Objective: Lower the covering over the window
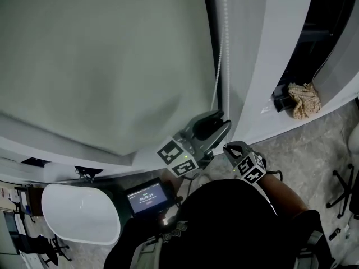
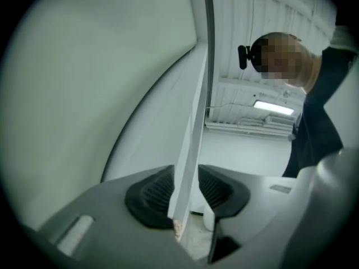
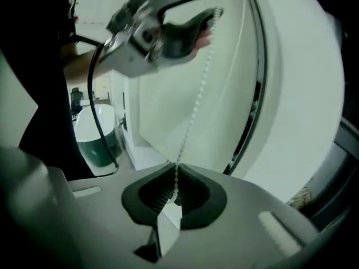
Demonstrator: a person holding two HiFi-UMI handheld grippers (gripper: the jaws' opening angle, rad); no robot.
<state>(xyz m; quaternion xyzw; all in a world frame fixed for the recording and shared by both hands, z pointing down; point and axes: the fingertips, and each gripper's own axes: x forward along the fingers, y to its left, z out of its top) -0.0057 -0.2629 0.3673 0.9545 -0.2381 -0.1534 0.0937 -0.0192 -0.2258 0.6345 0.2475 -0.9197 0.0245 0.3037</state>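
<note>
A pale grey-green roller blind (image 1: 101,60) covers most of the window, its lower edge hanging just above the sill. Its white bead chain (image 1: 220,60) drops along the frame at the blind's right side. My left gripper (image 1: 224,119) is at the chain, jaws apart; the chain (image 3: 193,111) runs past its fingertips (image 3: 210,7). In its own view my left gripper (image 2: 188,192) shows a gap with only the white frame edge (image 2: 193,122) behind it. Lower down, my right gripper (image 1: 227,147) is shut on the chain, which runs straight into its closed pads (image 3: 174,192).
The white window sill (image 1: 67,150) runs under the blind. A crumpled beige cloth (image 1: 304,101) lies on the ledge at the right. Below are a white oval tub (image 1: 78,212), a small lit screen (image 1: 148,196) and a chair base (image 1: 342,189).
</note>
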